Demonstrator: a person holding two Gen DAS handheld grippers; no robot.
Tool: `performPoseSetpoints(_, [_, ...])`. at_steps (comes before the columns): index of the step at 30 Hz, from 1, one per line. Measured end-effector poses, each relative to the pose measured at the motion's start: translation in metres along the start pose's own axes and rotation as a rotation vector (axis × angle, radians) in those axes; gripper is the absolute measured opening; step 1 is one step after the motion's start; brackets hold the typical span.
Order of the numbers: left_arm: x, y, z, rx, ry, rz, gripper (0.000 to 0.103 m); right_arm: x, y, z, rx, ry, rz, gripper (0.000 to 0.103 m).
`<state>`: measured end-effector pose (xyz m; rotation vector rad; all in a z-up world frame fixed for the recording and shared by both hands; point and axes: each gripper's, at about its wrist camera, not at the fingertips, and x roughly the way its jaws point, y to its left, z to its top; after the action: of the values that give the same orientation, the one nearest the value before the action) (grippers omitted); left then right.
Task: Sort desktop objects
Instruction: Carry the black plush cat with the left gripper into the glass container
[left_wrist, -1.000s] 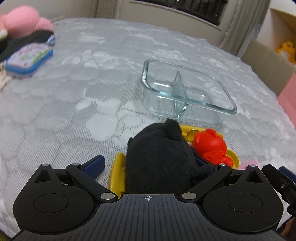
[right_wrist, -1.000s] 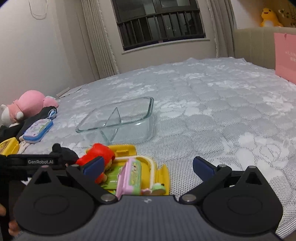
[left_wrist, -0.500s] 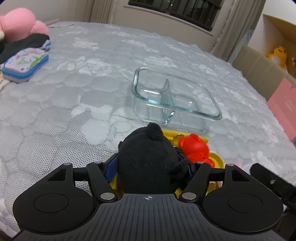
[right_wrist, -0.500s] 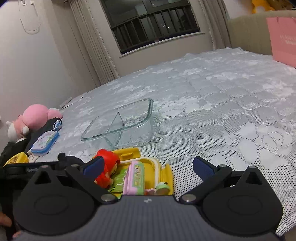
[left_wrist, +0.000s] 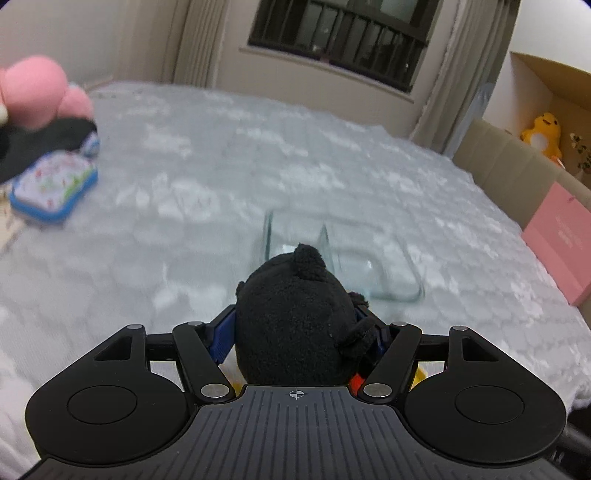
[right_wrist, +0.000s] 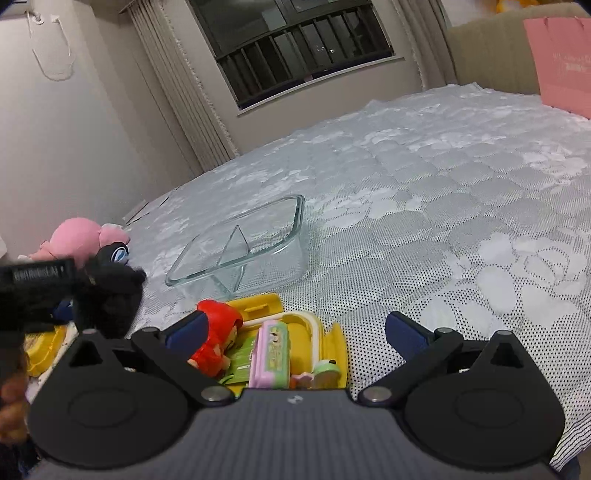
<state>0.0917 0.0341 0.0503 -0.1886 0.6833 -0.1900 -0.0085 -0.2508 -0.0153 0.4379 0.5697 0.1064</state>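
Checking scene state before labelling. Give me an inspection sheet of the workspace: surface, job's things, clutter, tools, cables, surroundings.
Surface: quilted grey bedspread, floral pattern.
Job's things: divided glass dish, both compartments empty; black plush toy in the left tool; red figure, pink-green case and small frog piece in the yellow tray.
Clutter: pink plush, blue-edged pouch.
Tools: left tool shut on the black plush toy; right tool open, nothing between its fingers.
Cables: nothing seen.
Surroundings: barred window, curtains, pink box, yellow plush on a shelf.
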Motion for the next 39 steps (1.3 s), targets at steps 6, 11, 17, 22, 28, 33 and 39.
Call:
performPoseSetpoints(6, [-0.008,-0.008,0.036,0.018,-0.091,0.016,0.072,-0.001,-0.006,-0.001,0.043,0.003,0.038,0.103])
performPoseSetpoints(11, [0.001,-0.016,0.064,0.018,-0.118,0.027,0.072,-0.002,-0.006,-0.004,0.042,-0.004,0.048,0.103])
performPoseSetpoints(17, [0.027,-0.03,0.081,0.034,-0.116,0.051,0.072,0.003,-0.008,-0.006,0.062,0.004,0.069,0.103])
performPoseSetpoints(22, [0.047,-0.041,0.092,0.041,-0.104,0.025,0.072,0.008,-0.011,-0.007,0.067,0.008,0.069,0.103])
performPoseSetpoints(28, [0.089,-0.042,0.091,0.046,-0.053,0.027,0.073,0.01,-0.019,-0.008,0.096,0.009,0.057,0.103])
performPoseSetpoints(33, [0.124,-0.03,0.071,0.025,0.037,0.047,0.072,0.013,-0.024,-0.011,0.107,0.017,0.057,0.103])
performPoseSetpoints(39, [0.143,-0.02,0.057,-0.001,0.077,0.058,0.073,0.014,-0.03,-0.013,0.126,0.02,0.06,0.103])
